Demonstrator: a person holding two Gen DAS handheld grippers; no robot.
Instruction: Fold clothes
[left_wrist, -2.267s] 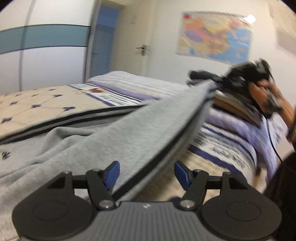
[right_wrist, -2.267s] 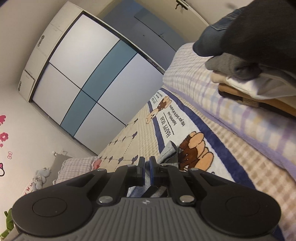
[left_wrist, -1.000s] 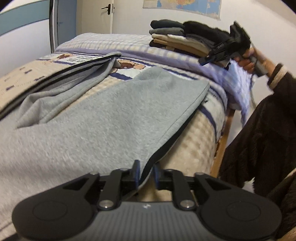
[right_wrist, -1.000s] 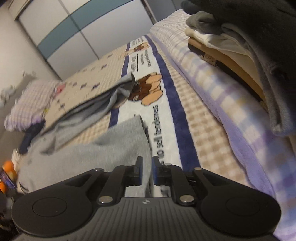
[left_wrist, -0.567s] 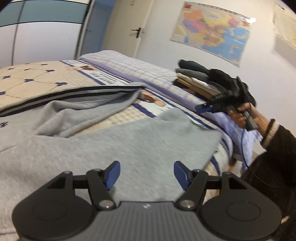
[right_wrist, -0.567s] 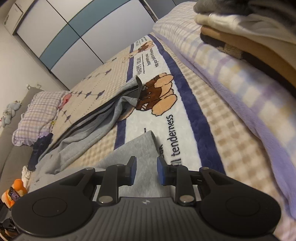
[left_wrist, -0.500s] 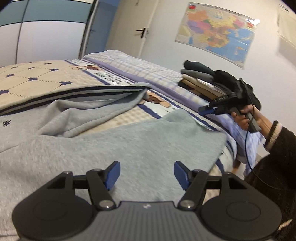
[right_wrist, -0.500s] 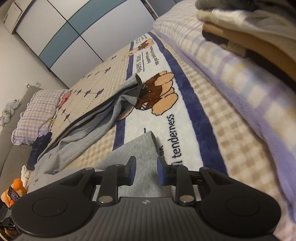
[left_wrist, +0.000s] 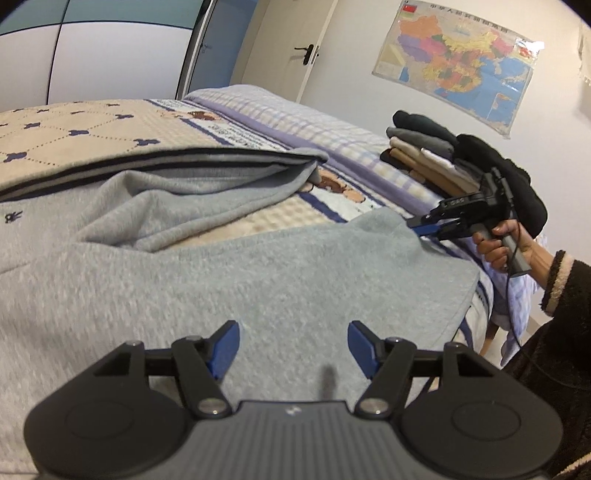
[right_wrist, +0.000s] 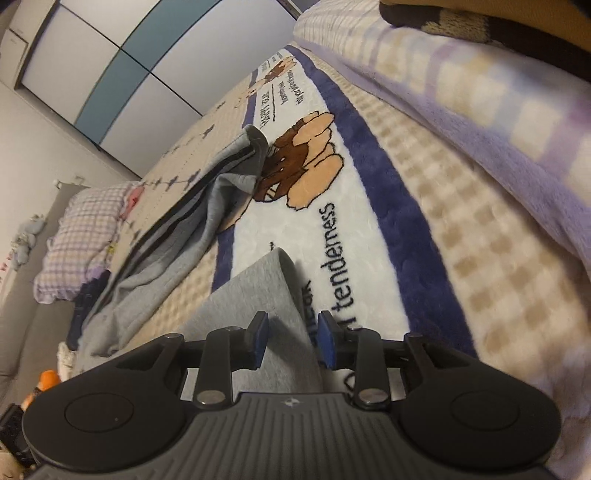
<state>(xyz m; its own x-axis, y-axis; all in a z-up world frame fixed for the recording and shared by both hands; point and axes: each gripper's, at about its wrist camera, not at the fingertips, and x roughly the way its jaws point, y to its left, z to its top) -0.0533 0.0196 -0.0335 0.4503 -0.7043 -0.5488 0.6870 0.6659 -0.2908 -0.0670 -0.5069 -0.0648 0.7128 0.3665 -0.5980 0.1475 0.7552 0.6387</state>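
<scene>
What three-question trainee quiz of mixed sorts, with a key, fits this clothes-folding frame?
1. True or false: the left gripper is clamped on the grey garment.
2. What lies between the right gripper's opening jaws? A) a pillow B) the garment's corner C) nothing
3. Fill in: the stack of folded clothes sits on the bed under the wall ____.

Key
1. False: its fingers stand wide apart above the fabric.
2. B: the corner lies between the pads, which do not press on it.
3. map.
</scene>
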